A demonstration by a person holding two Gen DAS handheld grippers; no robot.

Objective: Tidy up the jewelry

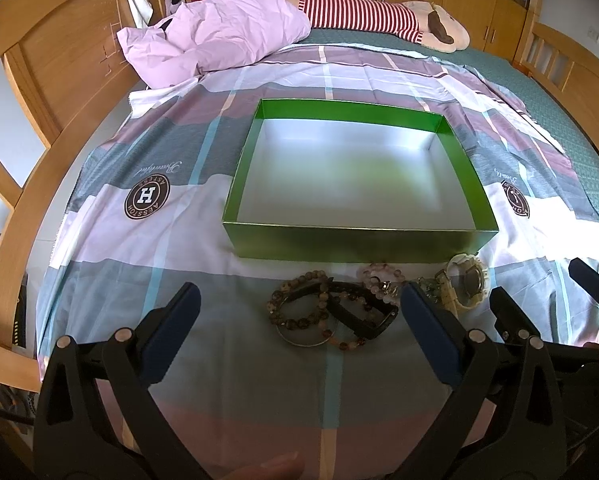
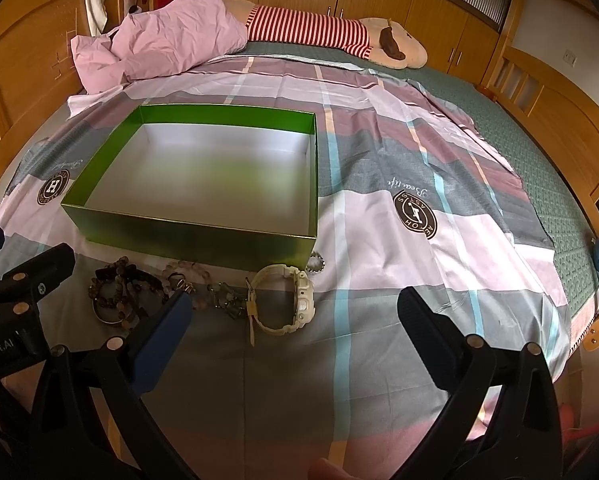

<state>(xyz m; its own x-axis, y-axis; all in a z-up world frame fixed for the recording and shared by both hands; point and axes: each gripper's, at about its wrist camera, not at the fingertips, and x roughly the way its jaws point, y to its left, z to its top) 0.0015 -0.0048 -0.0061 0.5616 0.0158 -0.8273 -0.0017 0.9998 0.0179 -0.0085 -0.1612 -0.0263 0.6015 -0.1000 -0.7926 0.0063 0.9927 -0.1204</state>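
Box: open green cardboard box with silver lining holds nothing.
Jewelry: beaded bracelets and cream plastic wristwatch lie on the bedsheet, unsorted.
Left gripper: spread wide, holding nothing.
Right gripper: spread wide, holding nothing.
Progress: apparently not started.

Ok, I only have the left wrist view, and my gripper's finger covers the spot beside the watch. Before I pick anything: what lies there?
Observer: A greenish bead bracelet lies there, between the pink bracelet and the watch.
Operator: Anything on the other side of the watch?
Observer: Yes, a small bead ring, right by the near corner of the green box.
Operator: What is the right gripper doing?
Observer: The right gripper is open and holds nothing; the watch lies ahead of the gap between its fingers.
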